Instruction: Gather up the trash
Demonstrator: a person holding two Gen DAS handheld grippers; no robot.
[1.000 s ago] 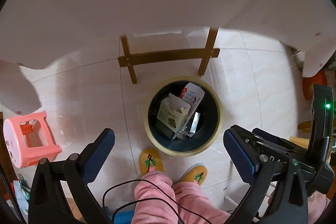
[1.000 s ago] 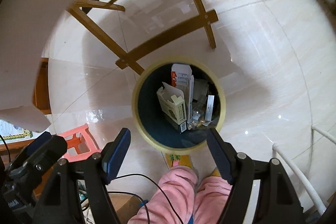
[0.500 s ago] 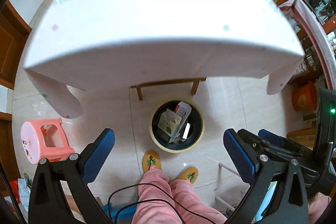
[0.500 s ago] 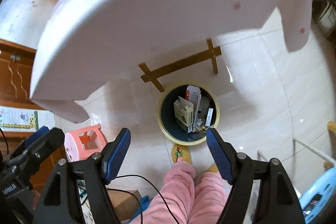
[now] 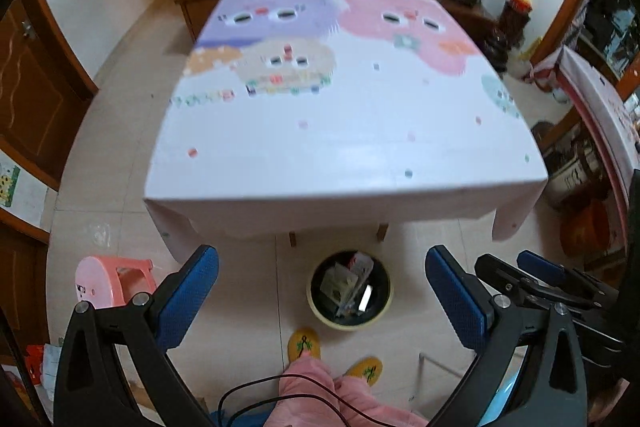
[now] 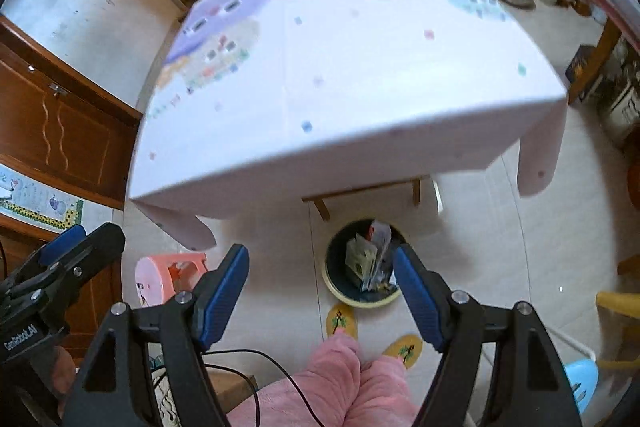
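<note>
Change: both cameras risen; table (image 5: 344, 147) top now visible.
Count: one bin (image 5: 350, 291), several cartons (image 6: 370, 259) inside.
Left gripper (image 5: 322, 291): wide open, empty.
Right gripper (image 6: 320, 283): wide open, empty.

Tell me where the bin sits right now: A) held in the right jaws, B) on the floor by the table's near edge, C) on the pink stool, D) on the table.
B: the bin stands on the floor tiles just below the table edge, boxes inside it, both grippers empty.
</note>
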